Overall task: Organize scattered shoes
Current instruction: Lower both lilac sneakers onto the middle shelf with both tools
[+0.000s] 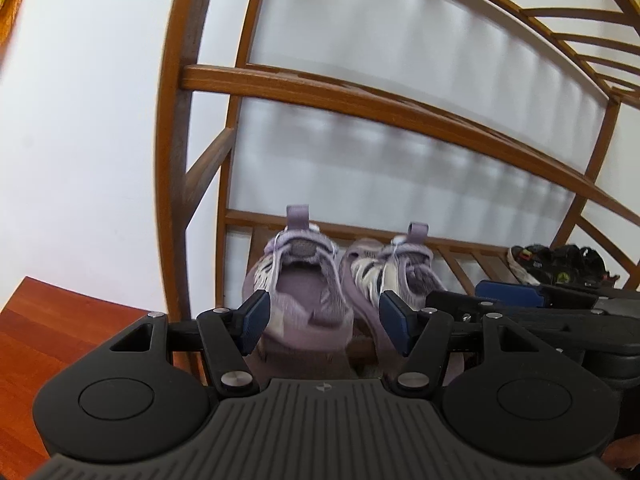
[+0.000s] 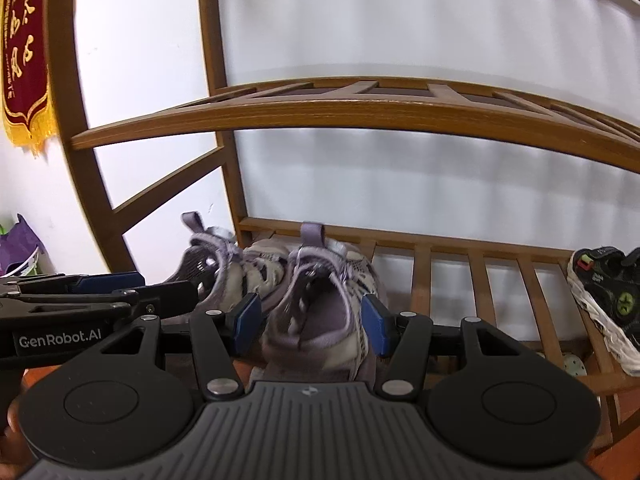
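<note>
Two lilac sneakers (image 1: pixel 304 280) are sitting side by side on the wooden rack's (image 2: pixel 352 108) slatted bottom shelf, white wall (image 1: pixel 80 140) behind. Left tongs (image 1: pixel 322 322) and right tongs (image 2: pixel 308 322) are gaping part-open, gripping nothing. Black sneakers (image 2: pixel 608 284) are resting farther right.

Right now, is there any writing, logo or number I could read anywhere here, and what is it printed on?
"GenRobot.AI": white letters on the black side of the left gripper, seen from the right wrist view.
Gold characters on the red banner hanging on the wall: too blurred and cut off to read.
Small emblem on each gripper's ribbed body: a mark, no letters.
Marks on the black sneaker: too small to read.
</note>
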A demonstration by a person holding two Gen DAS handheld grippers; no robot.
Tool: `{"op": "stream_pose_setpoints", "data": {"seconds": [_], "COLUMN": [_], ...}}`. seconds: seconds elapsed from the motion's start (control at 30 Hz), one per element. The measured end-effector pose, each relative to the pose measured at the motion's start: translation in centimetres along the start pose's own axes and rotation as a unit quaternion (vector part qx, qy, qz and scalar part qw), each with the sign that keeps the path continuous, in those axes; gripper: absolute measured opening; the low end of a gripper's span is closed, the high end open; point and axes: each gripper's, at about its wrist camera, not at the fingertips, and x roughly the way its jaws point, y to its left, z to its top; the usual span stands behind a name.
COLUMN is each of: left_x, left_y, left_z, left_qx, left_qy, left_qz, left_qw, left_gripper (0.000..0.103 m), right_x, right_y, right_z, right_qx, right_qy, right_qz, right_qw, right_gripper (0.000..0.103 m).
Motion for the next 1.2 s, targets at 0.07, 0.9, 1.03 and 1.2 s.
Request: {"op": "stream_pose_setpoints", "data": {"seconds": [0.07, 0.9, 1.03, 1.2], "left_x": [-0.9, -1.2, -0.8, 0.0], "left_y": [-0.4, -0.9, -0.9, -0.9], "left_z": [-0.8, -5.5, -5.4, -5.0], "left_qx": [0.001, 0.039, 0.035, 0.032], "left_qy": [0.004, 0.038, 0.039, 0.037], "left_qz": [0.001, -0.001, -0.001, 0.005], "left_qw": [1.0000, 0.9985, 0.9986, 0.9988], "left_gripper": [0.063, 0.020, 0.020, 0.020], "right_x": [-0.5, -0.4, -0.1, 0.7], "right_y": [0.1, 1.1, 1.0, 0.6], "right_z": [-0.4, -5.7, -5.8, -5.5], "right_qx": [0.001, 0.011, 0.010, 0.019], "right_qy": [0.001, 0.028, 0.024, 0.022], "right_qz": [0.000, -0.025, -0.037, -0.036], "right_qw": [1.000, 0.999, 0.999, 0.999], "right_gripper": [0.061, 0.034, 0.035, 0.035]}}
